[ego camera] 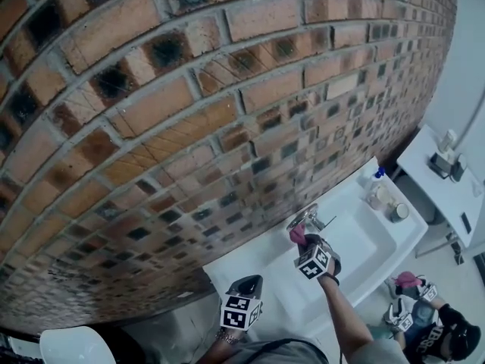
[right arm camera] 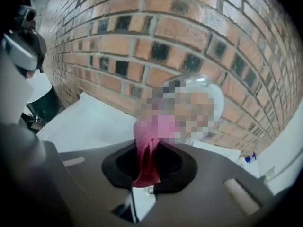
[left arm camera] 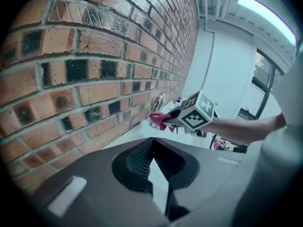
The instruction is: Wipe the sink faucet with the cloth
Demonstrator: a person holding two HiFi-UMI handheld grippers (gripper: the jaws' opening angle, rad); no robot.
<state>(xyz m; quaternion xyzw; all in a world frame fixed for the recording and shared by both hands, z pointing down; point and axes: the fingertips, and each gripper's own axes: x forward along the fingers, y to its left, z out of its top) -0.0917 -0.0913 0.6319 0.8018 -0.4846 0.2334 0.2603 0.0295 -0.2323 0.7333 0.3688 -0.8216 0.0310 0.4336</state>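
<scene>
One sink (ego camera: 364, 243), one faucet (ego camera: 308, 218), one cloth (ego camera: 296, 236), two grippers, left gripper (ego camera: 247, 283) and right gripper (ego camera: 301, 241), one bottle (ego camera: 377, 177).

Bright, even light; a long white ceiling strip lamp (left arm camera: 267, 14) glares. Fisheye lenses bow the red brick wall (ego camera: 197, 120); corners go black.

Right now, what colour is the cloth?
Pink-red cloth, clearest in the right gripper view.

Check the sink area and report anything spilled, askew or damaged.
Nothing stands out. The right hand-held gripper holds the pink cloth at the faucet, the white sink shows no spill, and the containers at its far corner stand upright.
</scene>
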